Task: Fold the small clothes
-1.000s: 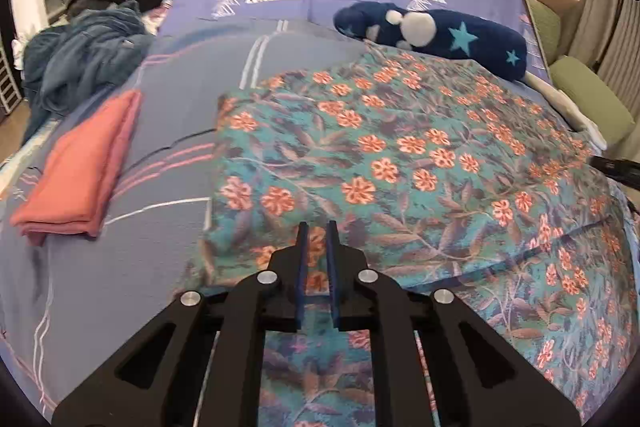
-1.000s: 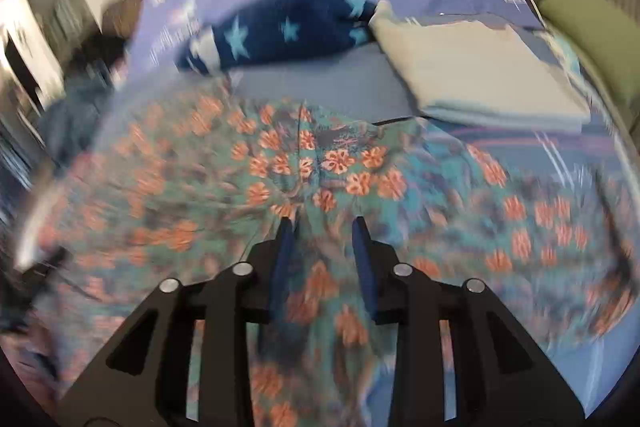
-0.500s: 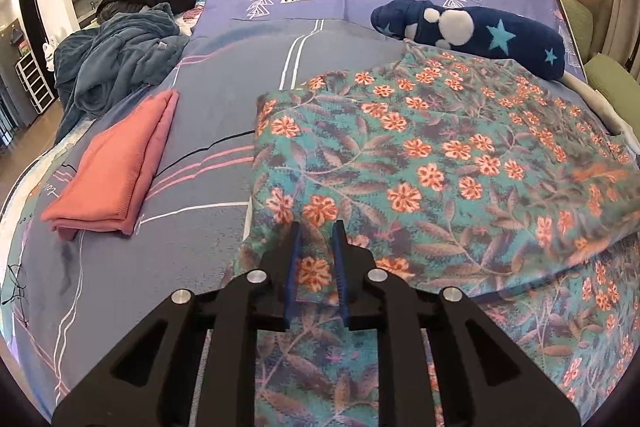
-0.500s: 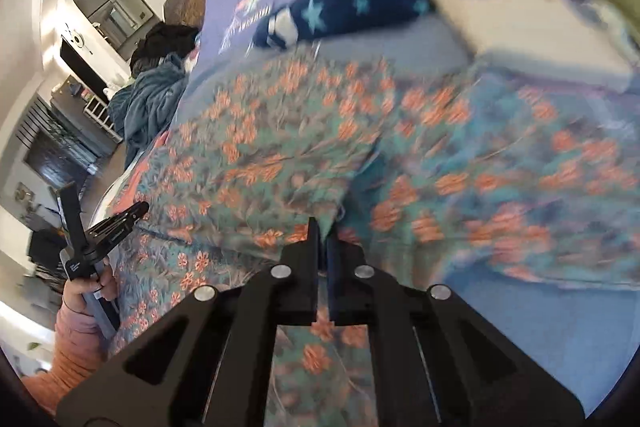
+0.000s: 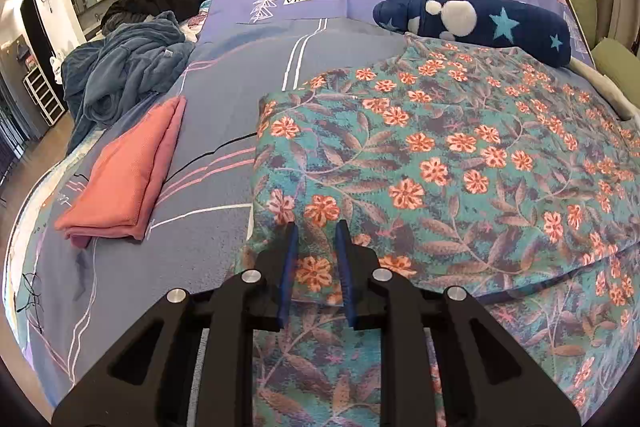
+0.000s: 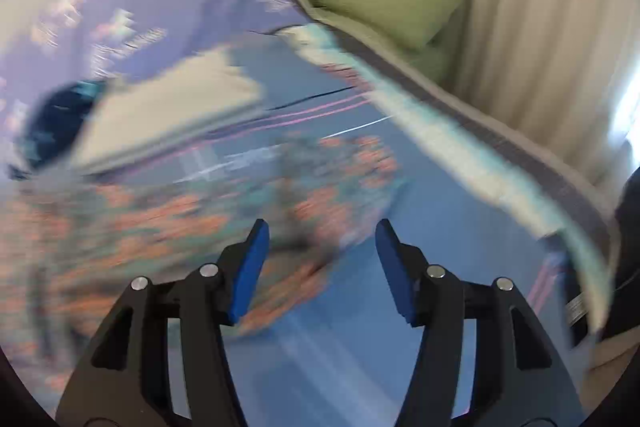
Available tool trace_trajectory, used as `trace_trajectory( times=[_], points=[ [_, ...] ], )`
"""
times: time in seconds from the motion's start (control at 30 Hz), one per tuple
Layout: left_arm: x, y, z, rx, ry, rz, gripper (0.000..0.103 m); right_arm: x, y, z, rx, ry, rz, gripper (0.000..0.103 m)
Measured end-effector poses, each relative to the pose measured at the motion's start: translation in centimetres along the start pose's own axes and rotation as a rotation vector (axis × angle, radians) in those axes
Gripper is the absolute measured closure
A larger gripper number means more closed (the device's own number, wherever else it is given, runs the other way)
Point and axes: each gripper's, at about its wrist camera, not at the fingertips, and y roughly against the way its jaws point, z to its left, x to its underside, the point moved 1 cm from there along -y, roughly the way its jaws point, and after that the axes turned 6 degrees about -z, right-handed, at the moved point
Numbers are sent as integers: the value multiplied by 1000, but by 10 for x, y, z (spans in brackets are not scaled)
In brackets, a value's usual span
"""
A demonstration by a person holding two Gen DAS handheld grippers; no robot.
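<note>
Floral cloth (image 5: 440,155) lies folded once near the bed's (image 5: 224,99) front edge. Left gripper (image 5: 314,243) sits narrow, jaws just easing off the corner fold. Right gripper (image 6: 320,239) just popped wide, empty; I'd grab the right-hand edge next and keep hems lined up.

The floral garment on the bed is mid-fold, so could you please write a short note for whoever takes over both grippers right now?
Left gripper: jaws slightly apart over the near left edge of the floral garment; a fold of cloth lies between the fingers, but a grip is not clear.
Right gripper: jaws have just been opening, nothing between them; view blurred, above the garment's right end.
Done: one fold, the upper layer lying over the lower one. The folded pink cloth sits to the left, a folded cream cloth to the right.
Left: further folds, then set it aside.
</note>
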Motion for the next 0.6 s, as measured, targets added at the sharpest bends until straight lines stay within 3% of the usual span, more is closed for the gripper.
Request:
trace_trajectory(
  times=[0.13,0.2,0.3,0.33,0.37,0.53,0.6],
  points=[
    [0,0,2,12,14,0,82,-2,-37,11,25,112,86,48],
    [0,0,4,24,27,2,82,0,-49,11,107,138,101,51],
    [1,-1,6,31,33,5,81,2,-63,-11,170,72,115,82],
    [1,-1,6,31,32,6,81,6,-62,-25,143,9,132,93],
    [1,-1,6,31,31,6,81,7,-62,-40,75,-92,148,96],
    [1,-1,12,63,65,3,80,8,-44,-82,-257,-402,128,98],
    [1,0,16,94,93,-1,71,6,-30,-85,-431,-511,113,98]
  ],
)
